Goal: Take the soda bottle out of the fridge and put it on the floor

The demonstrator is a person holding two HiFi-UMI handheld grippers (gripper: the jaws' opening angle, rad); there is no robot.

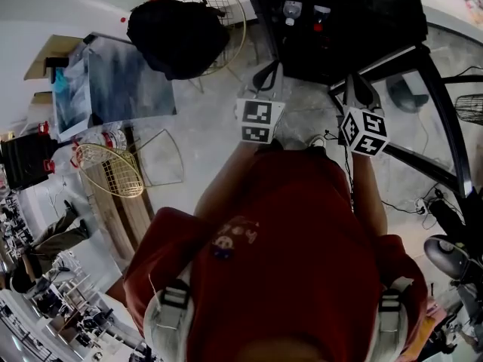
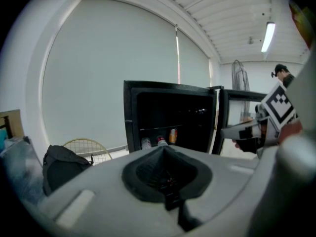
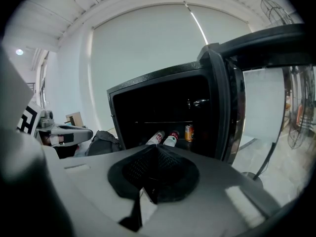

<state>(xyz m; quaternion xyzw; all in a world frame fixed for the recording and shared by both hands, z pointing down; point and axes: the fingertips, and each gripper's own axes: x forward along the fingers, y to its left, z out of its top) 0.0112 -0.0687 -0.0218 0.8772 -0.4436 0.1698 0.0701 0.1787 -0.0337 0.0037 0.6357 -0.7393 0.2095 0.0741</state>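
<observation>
Soda bottle, likely the red-capped one, sits beside another bottle and a can on the low shelf of the open fridge. It is probably full, heavy and slick, so I'd clamp its body. My left gripper and right gripper are clenched on nothing. The pale floor looks hard, with a black bag nearby.

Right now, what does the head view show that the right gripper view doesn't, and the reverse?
Head view only: the person's red shirt and a gold wire chair at the left. Right gripper view only: an orange can in the fridge, and the right gripper with its jaws seen shut. Both: the open black fridge, two bottles inside it, the black bag and the left gripper.
</observation>
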